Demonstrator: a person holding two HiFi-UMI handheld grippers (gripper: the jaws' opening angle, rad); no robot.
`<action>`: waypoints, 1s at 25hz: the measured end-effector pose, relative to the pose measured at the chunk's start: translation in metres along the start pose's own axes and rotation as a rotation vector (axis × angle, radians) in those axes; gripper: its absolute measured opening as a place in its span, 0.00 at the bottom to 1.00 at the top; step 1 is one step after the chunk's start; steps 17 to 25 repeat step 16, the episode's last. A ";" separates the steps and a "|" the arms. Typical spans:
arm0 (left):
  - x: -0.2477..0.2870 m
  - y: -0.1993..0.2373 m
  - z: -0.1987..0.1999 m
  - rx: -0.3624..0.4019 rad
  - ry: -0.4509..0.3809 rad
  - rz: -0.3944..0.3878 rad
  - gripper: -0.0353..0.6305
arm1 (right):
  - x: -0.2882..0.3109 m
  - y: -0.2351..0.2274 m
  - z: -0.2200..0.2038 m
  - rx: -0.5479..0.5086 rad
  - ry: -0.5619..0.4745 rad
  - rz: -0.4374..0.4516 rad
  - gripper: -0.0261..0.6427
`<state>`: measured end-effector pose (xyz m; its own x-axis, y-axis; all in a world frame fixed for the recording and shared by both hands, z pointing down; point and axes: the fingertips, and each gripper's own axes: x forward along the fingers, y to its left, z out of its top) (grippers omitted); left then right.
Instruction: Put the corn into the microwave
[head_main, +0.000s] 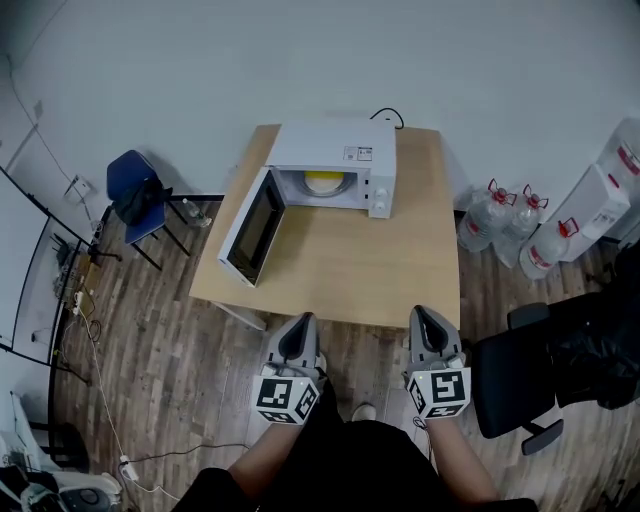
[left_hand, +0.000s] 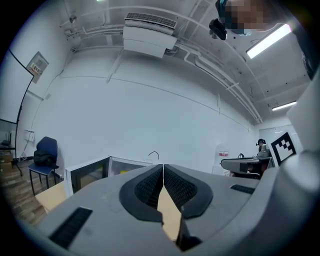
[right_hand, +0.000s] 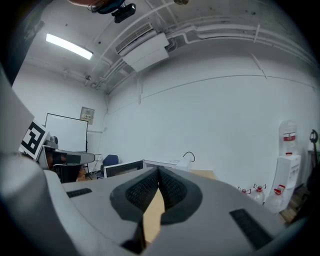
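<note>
We see the yellow corn (head_main: 322, 181) inside the open microwave (head_main: 335, 150) at the table's (head_main: 350, 270) far side, well apart from our left gripper (head_main: 302, 320) and right gripper (head_main: 421, 313) (both clenched, empty) at its near edge.
</note>
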<state>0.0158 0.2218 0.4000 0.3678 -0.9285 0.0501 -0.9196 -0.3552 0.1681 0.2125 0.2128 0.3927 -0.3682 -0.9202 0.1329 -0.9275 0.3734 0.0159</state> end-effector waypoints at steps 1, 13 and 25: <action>-0.001 -0.003 0.000 0.007 0.003 0.001 0.08 | -0.003 -0.001 0.000 0.005 0.000 0.000 0.13; -0.028 -0.035 -0.018 0.028 0.059 0.005 0.08 | -0.027 0.002 -0.013 0.046 -0.007 0.018 0.13; -0.030 -0.040 -0.021 0.028 0.067 0.002 0.08 | -0.031 0.006 -0.013 0.035 -0.010 0.031 0.13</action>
